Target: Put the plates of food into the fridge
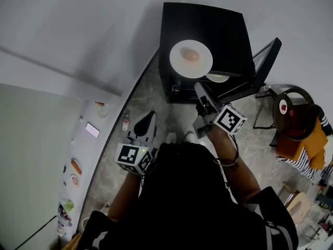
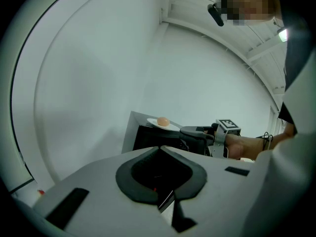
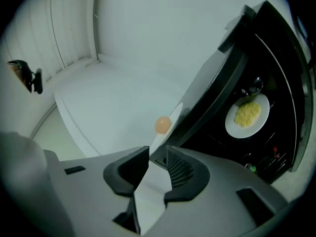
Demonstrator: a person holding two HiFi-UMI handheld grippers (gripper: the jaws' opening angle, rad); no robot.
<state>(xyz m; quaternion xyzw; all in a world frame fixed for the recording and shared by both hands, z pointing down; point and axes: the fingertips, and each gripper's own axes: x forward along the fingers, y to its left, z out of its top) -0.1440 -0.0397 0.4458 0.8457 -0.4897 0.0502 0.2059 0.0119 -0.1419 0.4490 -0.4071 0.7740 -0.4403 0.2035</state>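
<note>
Two round white plates sit at a small black box-shaped fridge (image 1: 226,27), which stands on a grey speckled floor (image 1: 156,100) against a white wall. Its dark-framed door (image 1: 270,51) hangs open to the right. Past the door is a dark round-seated chair (image 1: 294,116) with orange cloth (image 1: 307,139) bunched beside it. Off to the left runs a pale counter (image 1: 86,150) scattered with small bits I can't make out.

The first plate (image 1: 177,66) lies flat on top of the fridge, near its front edge, with a single smooth peach-coloured ball of food (image 1: 191,55) at its middle. The second plate (image 3: 234,128) rests inside the dark compartment and carries a heap of crumbly yellow food (image 3: 247,113).

The right gripper (image 3: 157,151) is at the fridge's open front, tilted over. Its fingers are partly spread and point at the first plate's near rim. I can't tell whether the rim reaches in between them. The left gripper (image 2: 160,148) hovers well apart from the fridge, with its fingers closed together on nothing.
</note>
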